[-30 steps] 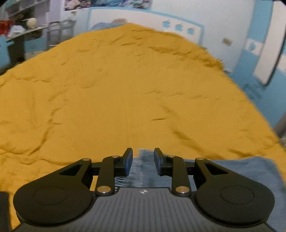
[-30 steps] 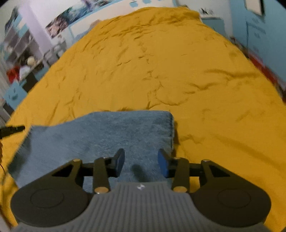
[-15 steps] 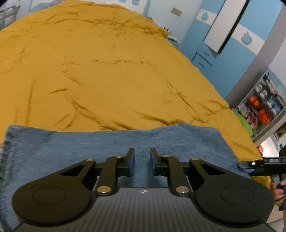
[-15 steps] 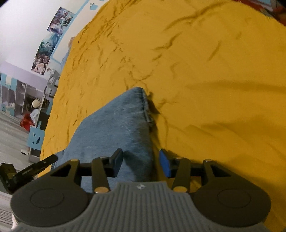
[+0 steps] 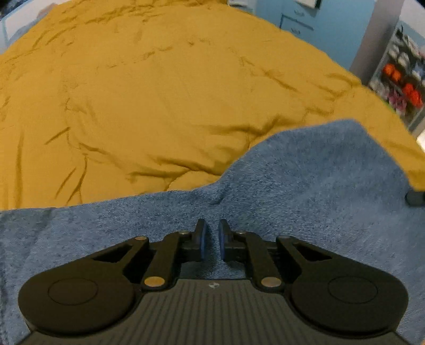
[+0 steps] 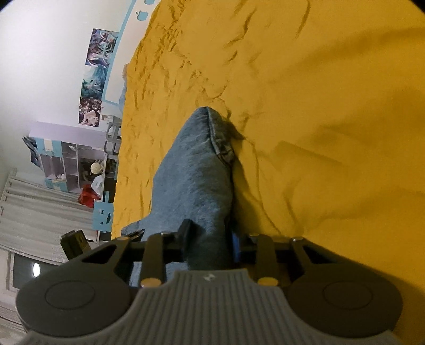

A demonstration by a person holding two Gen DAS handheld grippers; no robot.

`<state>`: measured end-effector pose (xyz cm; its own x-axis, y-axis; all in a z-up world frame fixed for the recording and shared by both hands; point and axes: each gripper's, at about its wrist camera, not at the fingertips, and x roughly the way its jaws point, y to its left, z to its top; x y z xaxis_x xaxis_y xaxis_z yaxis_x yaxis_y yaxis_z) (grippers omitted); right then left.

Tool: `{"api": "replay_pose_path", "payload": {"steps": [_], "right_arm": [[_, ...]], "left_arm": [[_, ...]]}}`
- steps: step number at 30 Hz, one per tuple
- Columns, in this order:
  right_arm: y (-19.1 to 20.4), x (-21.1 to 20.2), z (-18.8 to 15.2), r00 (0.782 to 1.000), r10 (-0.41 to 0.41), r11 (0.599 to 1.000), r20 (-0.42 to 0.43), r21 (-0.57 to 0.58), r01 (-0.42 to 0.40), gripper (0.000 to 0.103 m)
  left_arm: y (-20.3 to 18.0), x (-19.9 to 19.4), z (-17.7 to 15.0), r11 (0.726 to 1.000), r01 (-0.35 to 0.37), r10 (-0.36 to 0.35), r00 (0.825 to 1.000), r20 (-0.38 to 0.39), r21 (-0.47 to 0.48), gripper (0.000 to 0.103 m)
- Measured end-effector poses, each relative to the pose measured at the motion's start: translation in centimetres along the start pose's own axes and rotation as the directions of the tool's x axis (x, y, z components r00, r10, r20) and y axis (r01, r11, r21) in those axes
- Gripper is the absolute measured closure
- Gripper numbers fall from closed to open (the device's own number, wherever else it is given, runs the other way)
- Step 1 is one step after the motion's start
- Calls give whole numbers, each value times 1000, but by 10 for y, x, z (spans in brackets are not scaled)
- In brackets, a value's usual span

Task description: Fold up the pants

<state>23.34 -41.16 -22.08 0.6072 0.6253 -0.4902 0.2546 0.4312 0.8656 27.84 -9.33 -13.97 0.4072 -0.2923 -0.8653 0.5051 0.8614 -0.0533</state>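
Note:
The blue denim pants (image 5: 305, 191) lie folded across the near part of a mustard-yellow bedspread (image 5: 159, 93). My left gripper (image 5: 211, 242) hovers over the denim with its jaws narrowed to a small gap; no cloth shows between them. In the right wrist view the pants (image 6: 196, 172) run away from me as a raised fold ending in a seamed corner. My right gripper (image 6: 209, 237) is shut on the near end of that fold. The other gripper's tip (image 6: 73, 242) shows at the left.
The yellow bedspread (image 6: 318, 106) is wrinkled and fills most of both views. A blue cabinet (image 5: 318, 18) and a shelf with orange items (image 5: 403, 87) stand past the bed's right side. Shelves, posters and a radiator (image 6: 34, 207) stand on the left.
My right gripper has closed on the edge of the pants and tilted further left. My left gripper has moved over the denim and narrowed its jaws.

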Motion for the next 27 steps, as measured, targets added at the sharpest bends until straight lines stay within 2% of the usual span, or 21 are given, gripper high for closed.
{"api": "replay_pose_path", "payload": {"steps": [4,9,12,15,19,24,27], "right_arm": [[7,-8,-4,1000,2,1000,7,0,-2,74],[2,-22,-12,1000,11,1000,9,16,-11,74],[-2,-27,-17,1000,28,999,4,38,-28,74],[-5,-29,-19,999,36,998,2,50,-36,74],[-7,-25,-19,999,52,996,8,73,-52,92],[11,-38,-16,998,58,998,28,22,-58,96],[34,-47,-12,997,64,998,35,-22,-63,97]], "left_arm": [[-1,-39,-11,998,64,-64,997,42,17,92],[-16,-72,-39,988,128,-130,991,23,90,92],[-25,-73,-49,983,135,-133,991,-19,128,92],[-30,-52,-56,982,121,-112,992,-65,147,92],[-37,-41,-64,983,102,-91,993,-80,153,92],[-32,-72,-68,982,109,-107,994,-19,153,92],[-30,-93,-77,970,149,-152,988,2,191,92]]}}
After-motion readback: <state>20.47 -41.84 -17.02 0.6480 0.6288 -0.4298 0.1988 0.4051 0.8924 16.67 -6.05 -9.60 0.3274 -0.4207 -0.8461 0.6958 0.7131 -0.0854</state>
